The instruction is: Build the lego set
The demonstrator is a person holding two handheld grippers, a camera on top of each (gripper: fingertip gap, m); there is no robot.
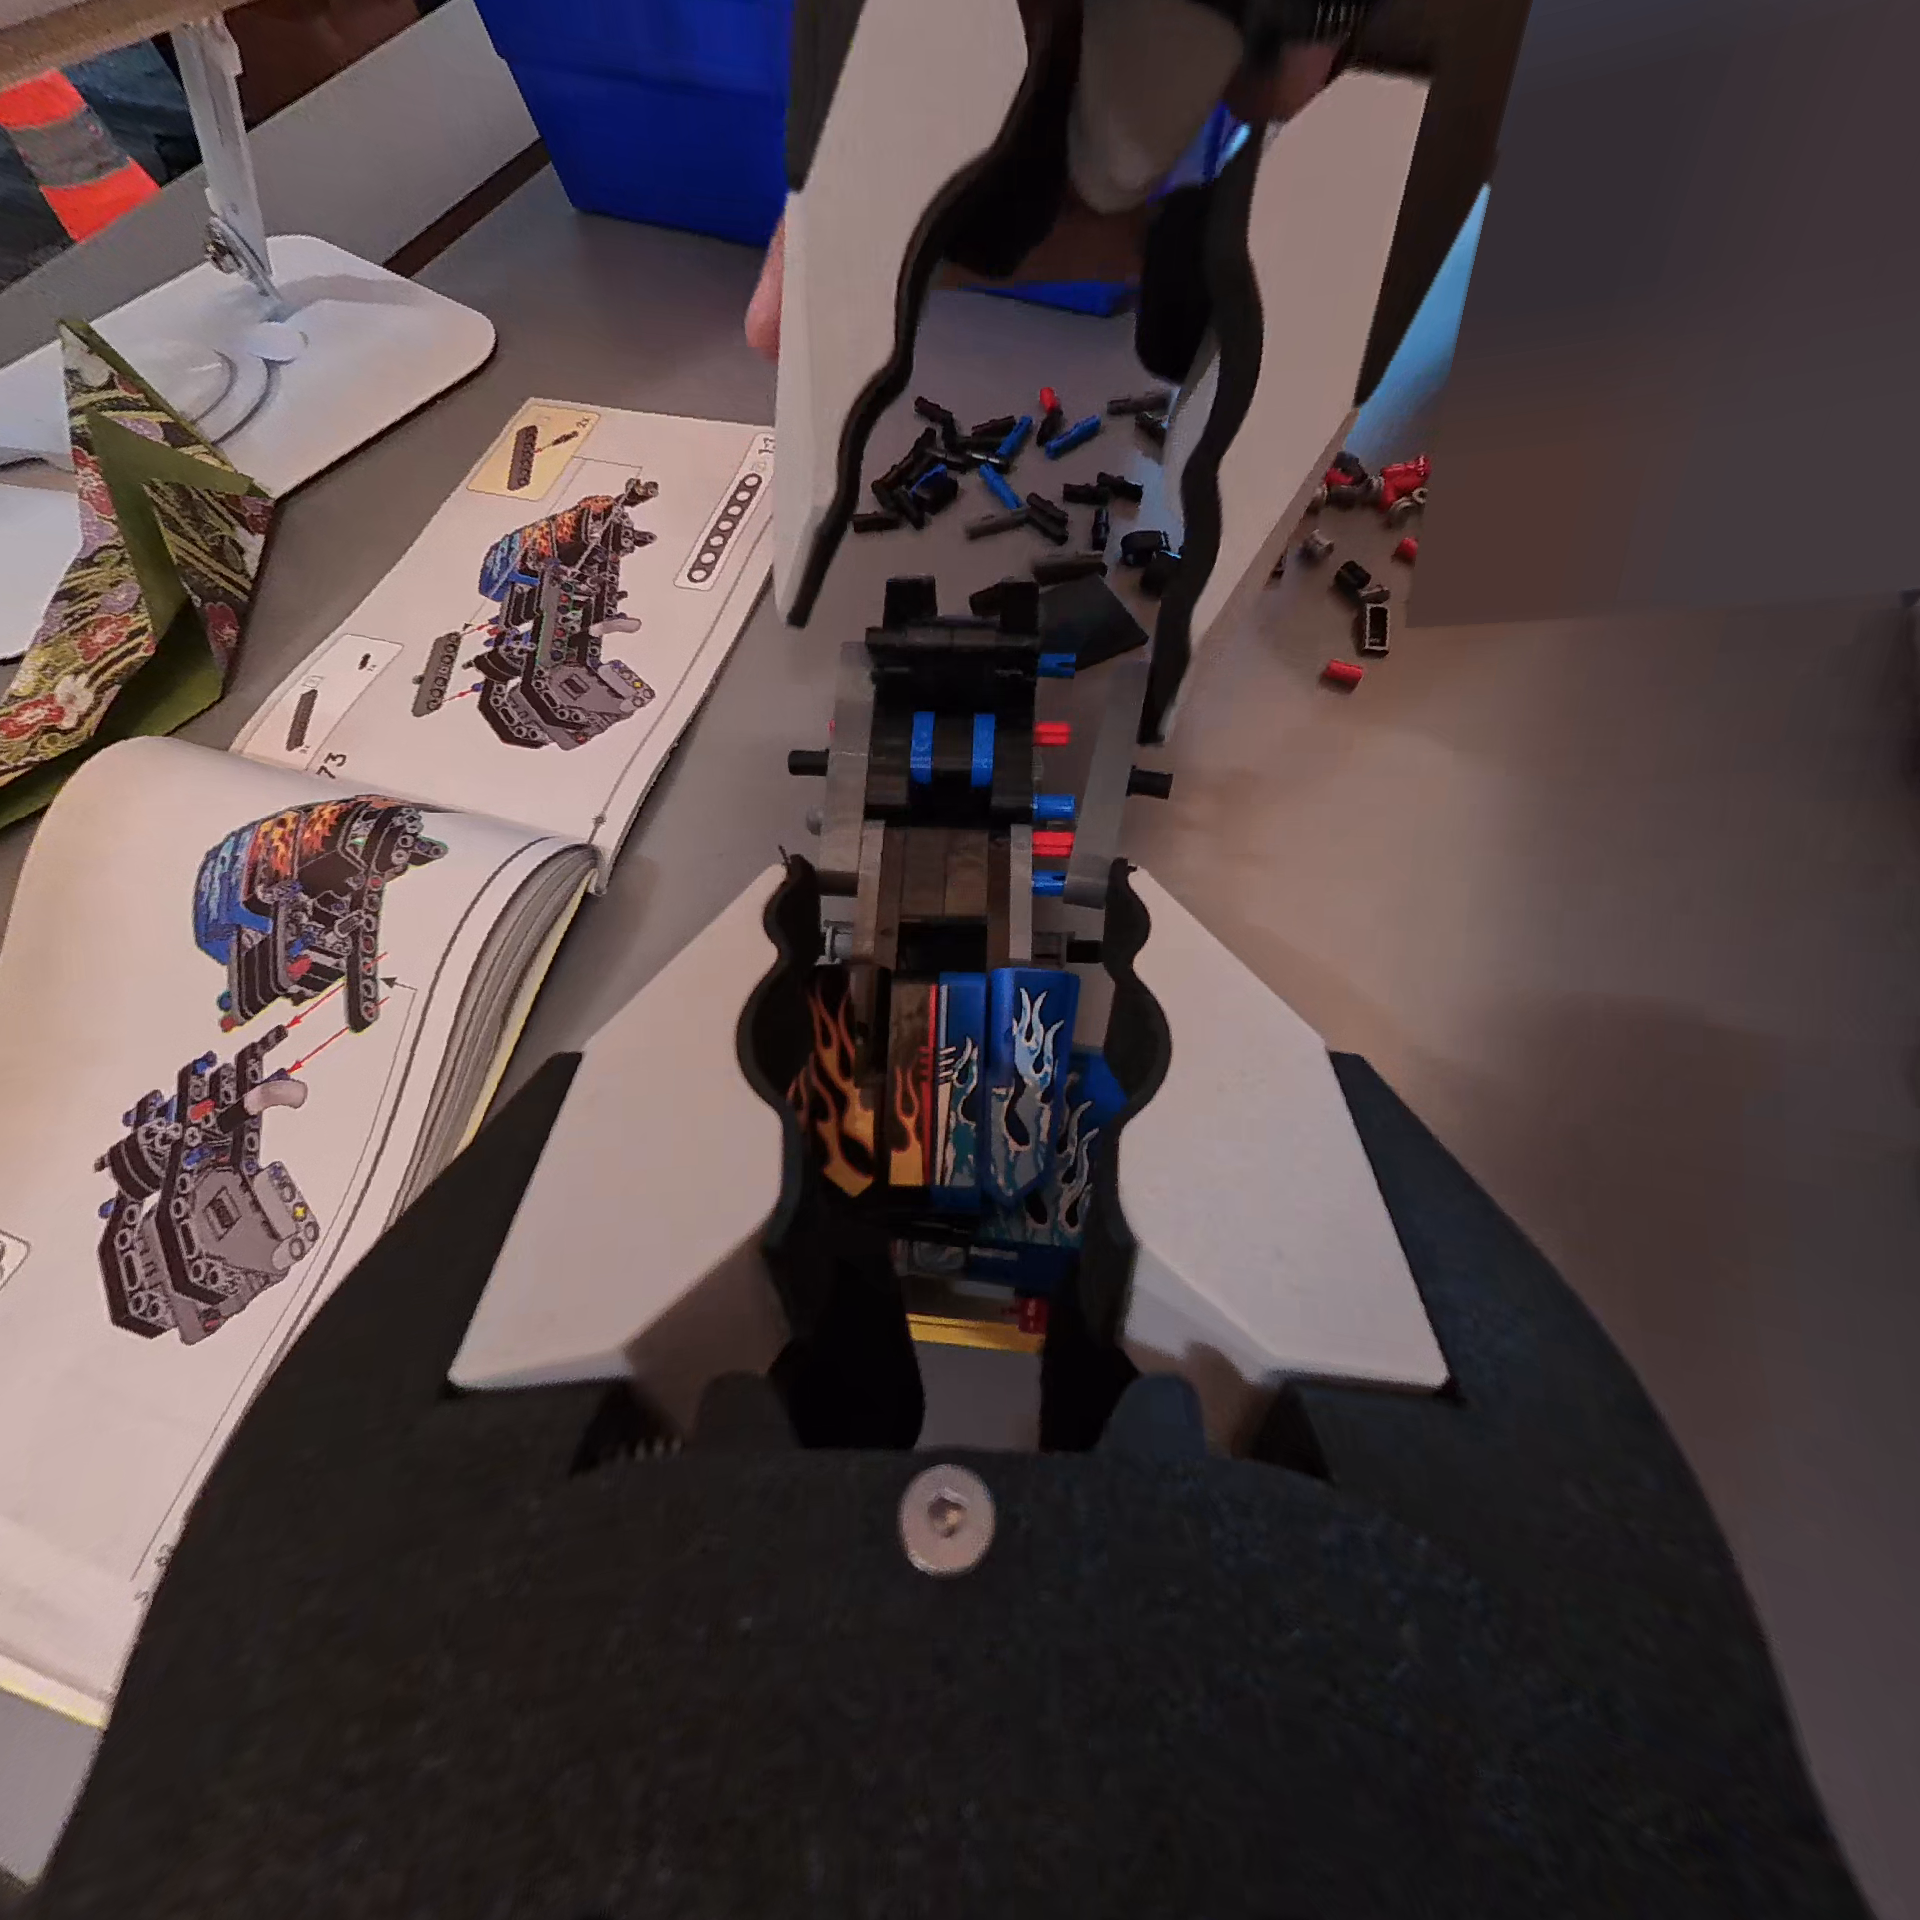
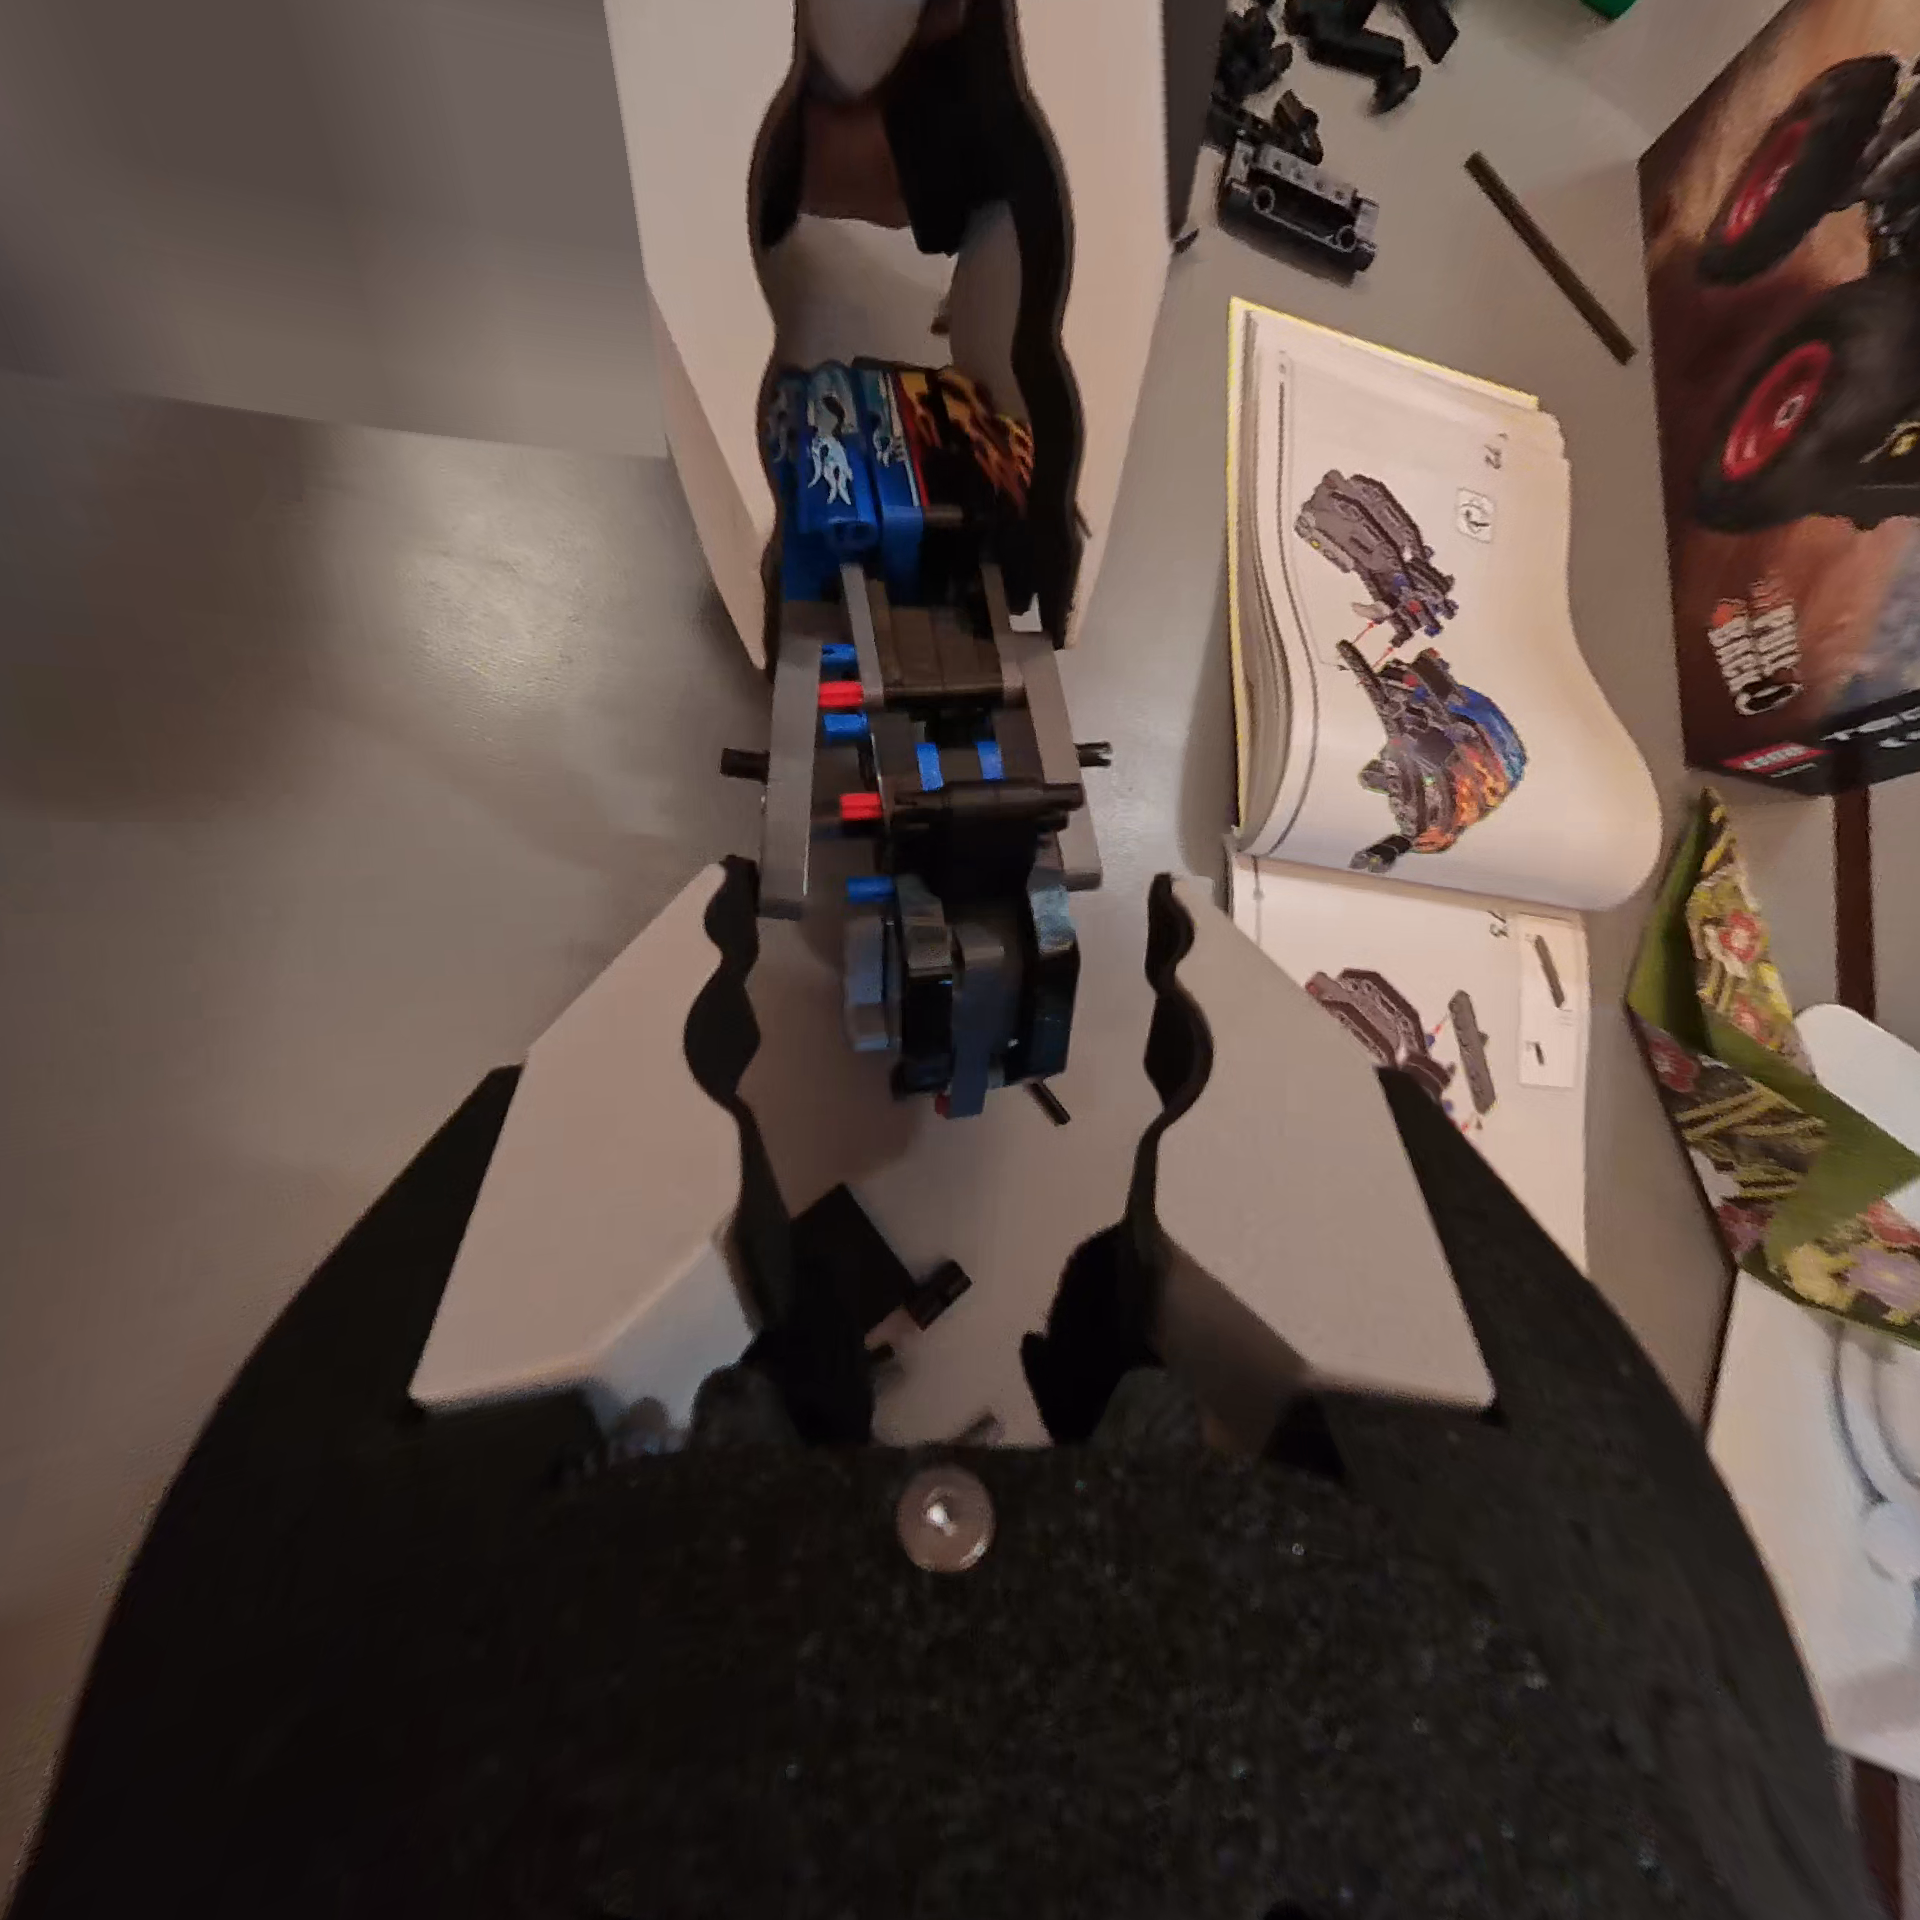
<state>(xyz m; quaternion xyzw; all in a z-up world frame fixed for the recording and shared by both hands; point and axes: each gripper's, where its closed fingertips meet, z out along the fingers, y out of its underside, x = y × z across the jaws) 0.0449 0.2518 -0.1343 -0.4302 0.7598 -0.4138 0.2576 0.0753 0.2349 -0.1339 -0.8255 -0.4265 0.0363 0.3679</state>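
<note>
The left gripper (image 1: pixel 945 1081), white wedge fingers with wavy black pads, is clamped on the flame-printed end of the half-built plastic brick truck chassis (image 1: pixel 956 831), a long black and grey frame studded with blue and red pins. Its fingers sit narrow, pads pressed on the orange-flame panel on one side and the blue-and-white-flame panel on the other. From the far end comes the right gripper (image 2: pixel 940 997), facing it head-on, fingers spread wide around the chassis's black and blue end block with a clear gap on each side, gripping nothing. The chassis lies lengthwise between the 2 grippers over the grey bench (image 1: pixel 1558 831); whether it rests on the surface or hangs just above is hard to judge from here.

On the bench past the chassis, a scatter of small black, blue and red connector pins (image 1: pixel 997 468). Along the left gripper's side, the open paper instruction booklet (image 1: pixel 260 1039) lies flat showing 2 pages of build steps, with a folded green floral-patterned card (image 1: pixel 135 582) and a white flat stand base (image 1: pixel 343 343) toward the bench's far edge, and a blue plastic bin (image 1: pixel 644 104) beyond. The dark cardboard set box (image 2: pixel 1787 416), with red-wheeled truck artwork, lies next to the booklet, a cluster of loose black bricks (image 2: pixel 1299 197) near it
</note>
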